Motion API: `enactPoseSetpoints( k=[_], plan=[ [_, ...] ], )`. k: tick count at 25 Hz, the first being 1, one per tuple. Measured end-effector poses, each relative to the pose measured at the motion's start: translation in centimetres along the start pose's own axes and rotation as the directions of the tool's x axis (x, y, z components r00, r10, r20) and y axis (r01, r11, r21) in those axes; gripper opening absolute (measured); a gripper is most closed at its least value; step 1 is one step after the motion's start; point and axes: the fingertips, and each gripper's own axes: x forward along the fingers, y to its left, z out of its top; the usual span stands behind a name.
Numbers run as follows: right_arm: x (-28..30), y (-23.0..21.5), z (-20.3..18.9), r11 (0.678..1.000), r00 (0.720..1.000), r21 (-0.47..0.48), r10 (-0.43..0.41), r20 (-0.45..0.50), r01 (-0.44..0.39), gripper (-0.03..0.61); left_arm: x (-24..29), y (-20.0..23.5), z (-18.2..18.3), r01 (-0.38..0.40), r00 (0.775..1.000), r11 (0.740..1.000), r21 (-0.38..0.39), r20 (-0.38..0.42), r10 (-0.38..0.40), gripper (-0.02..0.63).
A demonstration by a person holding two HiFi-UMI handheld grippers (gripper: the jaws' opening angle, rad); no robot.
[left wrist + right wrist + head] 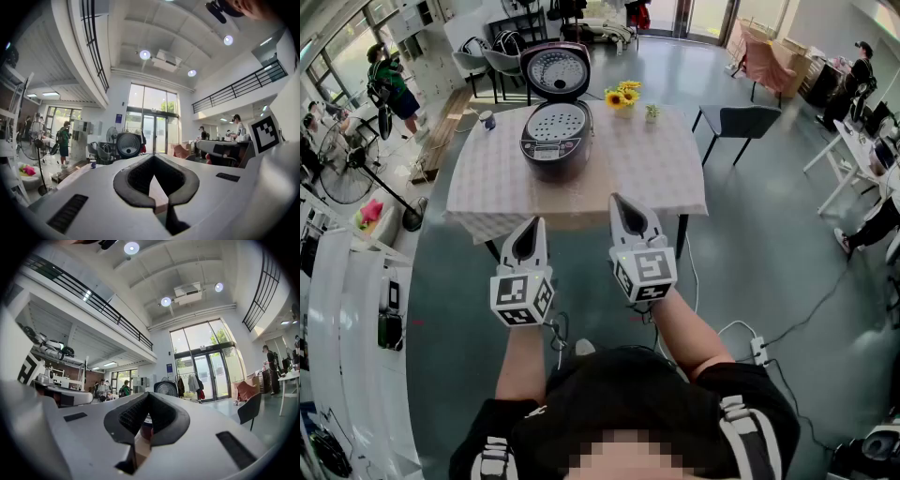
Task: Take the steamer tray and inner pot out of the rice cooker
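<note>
The steamer tray (557, 122) sat in the open rice cooker (555, 155) on the table (675, 178), well ahead of the left gripper (532, 225) and the slightly nearer right gripper (620, 201), whose fingers were pressed together, holding nothing.

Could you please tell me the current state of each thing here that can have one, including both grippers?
Rice cooker: standing on the table, not touched by either gripper.
Lid: swung fully open.
Steamer tray: seated in the cooker's mouth, not yet lifted out.
Left gripper: jaws shut, empty, held clear of the cooker.
Right gripper: jaws shut, empty, held clear of the cooker.
Sunflowers: upright beside the lid.
</note>
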Motion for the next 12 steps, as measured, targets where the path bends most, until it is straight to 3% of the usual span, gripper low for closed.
enactPoseSetpoints(
  k=[4, 12],
  plan=[
    [0.3, 0.7, 0.0, 1.0, 1.0, 0.0, 0.001, 0.001, -0.001, 0.001, -0.1, -0.4, 0.7, -0.011, 1.0, 0.999, 0.046, 0.001, 0.011, 0.002],
    [0.8, 1.0, -0.3, 1.0, 1.0, -0.007, -0.006, 0.022, 0.006, 0.0, 0.8, -0.4, 0.3, -0.004, 1.0, 1.0, 0.031, 0.0, 0.004, 0.002]
  ],
)
